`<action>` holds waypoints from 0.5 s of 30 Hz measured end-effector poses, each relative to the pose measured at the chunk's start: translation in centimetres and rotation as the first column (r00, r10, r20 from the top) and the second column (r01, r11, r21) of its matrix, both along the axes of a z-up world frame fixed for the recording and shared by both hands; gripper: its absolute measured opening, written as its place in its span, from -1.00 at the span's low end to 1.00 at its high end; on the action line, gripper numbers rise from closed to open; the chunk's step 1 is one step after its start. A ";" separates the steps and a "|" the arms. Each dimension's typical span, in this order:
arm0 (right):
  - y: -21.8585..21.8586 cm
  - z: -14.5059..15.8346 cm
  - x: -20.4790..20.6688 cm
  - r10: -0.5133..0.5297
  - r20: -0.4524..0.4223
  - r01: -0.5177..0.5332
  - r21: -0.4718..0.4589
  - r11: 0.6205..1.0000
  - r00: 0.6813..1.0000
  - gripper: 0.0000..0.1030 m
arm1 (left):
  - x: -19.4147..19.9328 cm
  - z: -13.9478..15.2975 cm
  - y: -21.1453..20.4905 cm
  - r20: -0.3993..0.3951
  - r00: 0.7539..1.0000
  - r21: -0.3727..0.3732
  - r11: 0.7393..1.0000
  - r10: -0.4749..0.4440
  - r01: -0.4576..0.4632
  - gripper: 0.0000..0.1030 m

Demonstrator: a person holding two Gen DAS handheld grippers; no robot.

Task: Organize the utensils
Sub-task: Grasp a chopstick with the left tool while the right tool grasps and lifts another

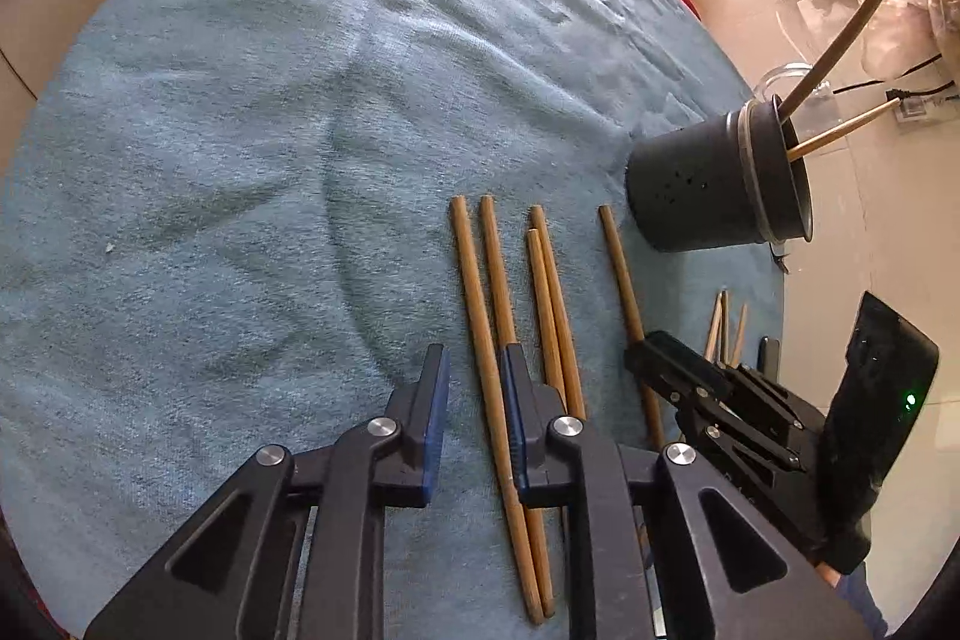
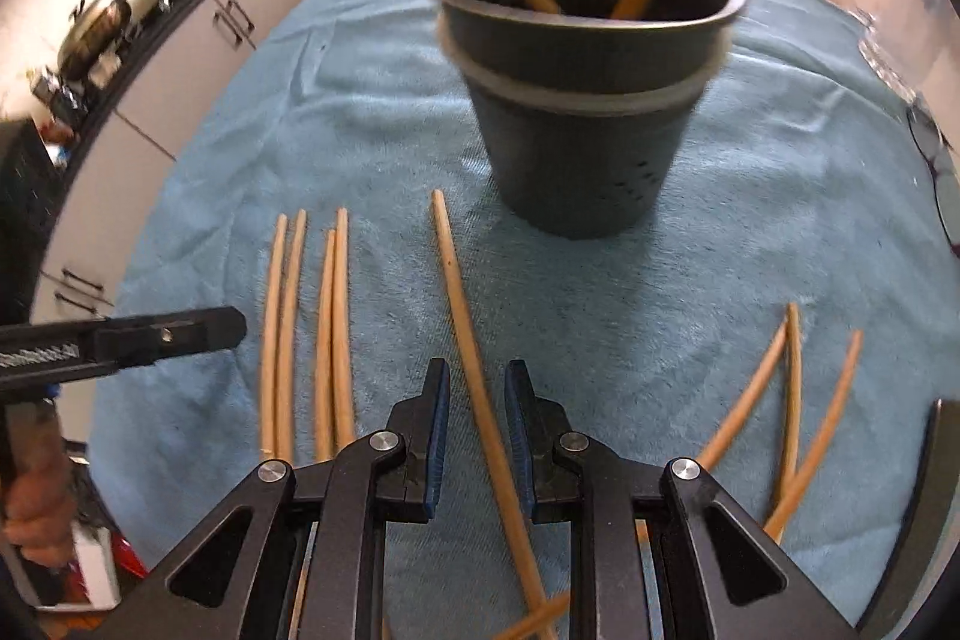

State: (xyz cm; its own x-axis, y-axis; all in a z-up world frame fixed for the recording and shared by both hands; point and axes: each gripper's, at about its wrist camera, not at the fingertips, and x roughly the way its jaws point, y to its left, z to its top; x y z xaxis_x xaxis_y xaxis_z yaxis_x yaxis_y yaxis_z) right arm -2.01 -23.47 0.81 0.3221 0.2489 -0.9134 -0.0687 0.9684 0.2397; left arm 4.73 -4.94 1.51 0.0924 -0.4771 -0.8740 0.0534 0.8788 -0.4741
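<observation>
Centre of the right wrist view: one chopstick (image 2: pixel 474 376) lies on the blue cloth (image 2: pixel 690 292) between the right gripper (image 2: pixel 477 430) pads, jaws slightly apart, not pressing. Four more chopsticks (image 2: pixel 312 340) lie at left, three (image 2: pixel 792 400) at lower right. Above, an upright dark cup (image 2: pixel 576 100) holds two. Left gripper (image 1: pixel 474 418): jaws slightly apart around one chopstick (image 1: pixel 480 316).

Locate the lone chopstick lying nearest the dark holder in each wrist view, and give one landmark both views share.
Left wrist: lone chopstick lies right of centre, beside the four-stick row, running under the right gripper.
Right wrist: lone chopstick lies at centre, running down between the open fingers.
Shared landmark: the dark holder.
</observation>
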 end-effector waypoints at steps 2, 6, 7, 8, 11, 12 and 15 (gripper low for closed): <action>0.5 0.1 0.1 0.019 0.024 -0.018 -0.054 0.998 1.000 -0.78 | 0.2 0.0 -0.7 0.003 1.000 0.022 1.000 -0.016 0.016 -0.69; 0.0 0.1 0.0 -0.003 0.020 0.004 -0.080 0.997 1.000 -0.84 | 0.5 -0.2 -2.0 0.015 0.999 0.096 0.995 -0.033 0.032 -0.69; -0.2 0.1 -0.1 -0.011 0.016 0.012 -0.071 0.997 1.000 -0.84 | 0.6 -0.2 -2.1 0.015 0.999 0.103 0.994 -0.033 0.032 -0.69; -0.5 0.1 -0.3 -0.015 0.014 0.015 -0.056 0.998 1.000 -0.84 | 0.7 -0.2 -2.3 0.014 0.999 0.113 0.993 -0.031 0.030 -0.69; -1.3 0.1 -1.0 -0.028 0.015 0.029 -0.031 0.999 0.999 -0.84 | 1.1 -0.1 -2.9 0.015 0.999 0.176 0.984 -0.029 0.026 -0.74; -1.6 0.0 -1.2 -0.031 0.016 0.031 -0.024 0.999 0.999 -0.84 | 1.1 -0.1 -3.2 0.018 0.999 0.198 0.980 -0.035 0.030 -0.77; -2.0 -0.3 -1.5 -0.031 0.006 0.032 -0.022 0.999 0.999 -0.83 | 0.9 0.0 -3.7 0.033 0.999 0.243 0.970 -0.042 0.033 -0.85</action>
